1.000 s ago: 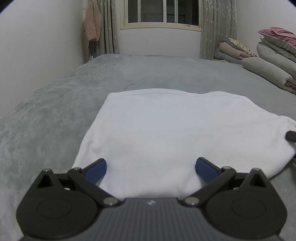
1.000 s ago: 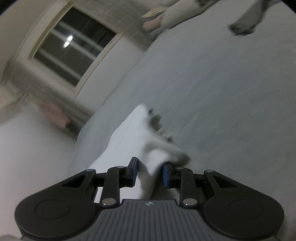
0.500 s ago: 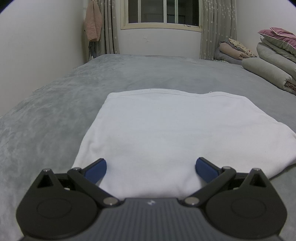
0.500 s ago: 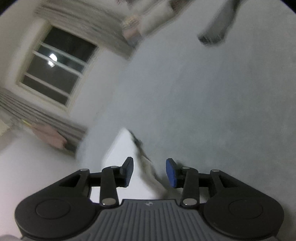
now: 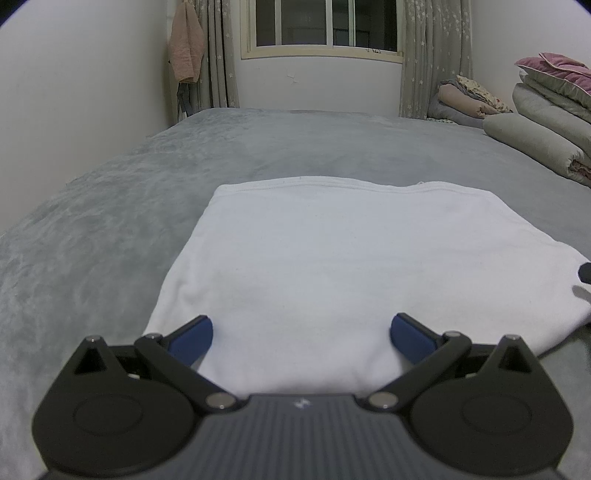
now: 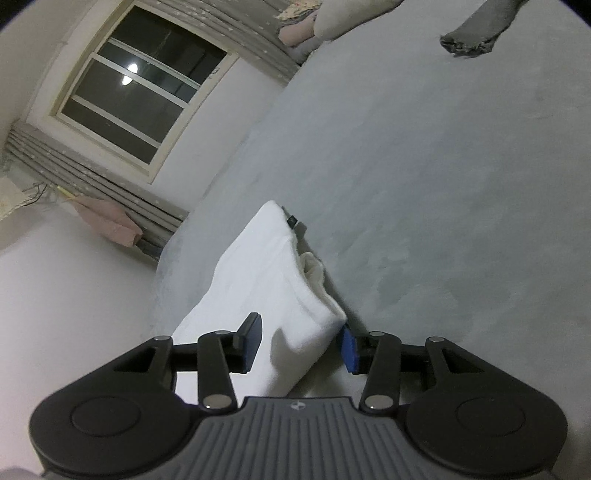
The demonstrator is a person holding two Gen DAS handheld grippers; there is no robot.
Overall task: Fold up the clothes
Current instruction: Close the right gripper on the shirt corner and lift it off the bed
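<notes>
A white folded garment (image 5: 332, 258) lies flat on the grey bed cover (image 5: 110, 221). My left gripper (image 5: 301, 332) is wide open, its blue pads straddling the garment's near edge without pressing it. In the right wrist view the same garment (image 6: 266, 280) runs away from me, and its thick near corner lies between the pads of my right gripper (image 6: 301, 345). That gripper's jaws are opening; the left pad stands clear of the cloth and the right pad is beside the fold. A dark fingertip (image 5: 585, 272) of the right gripper shows at the garment's right edge.
Folded quilts and pillows (image 5: 546, 122) are stacked at the bed's right side. A grey garment (image 6: 476, 33) lies further out on the cover (image 6: 424, 184). A white wall (image 5: 74, 110) borders the bed on the left, and a pink cloth (image 5: 186, 44) hangs beside the window.
My right gripper's jaws have widened and let go of the garment's corner, which now rests low on the bed. The left gripper has not moved.
</notes>
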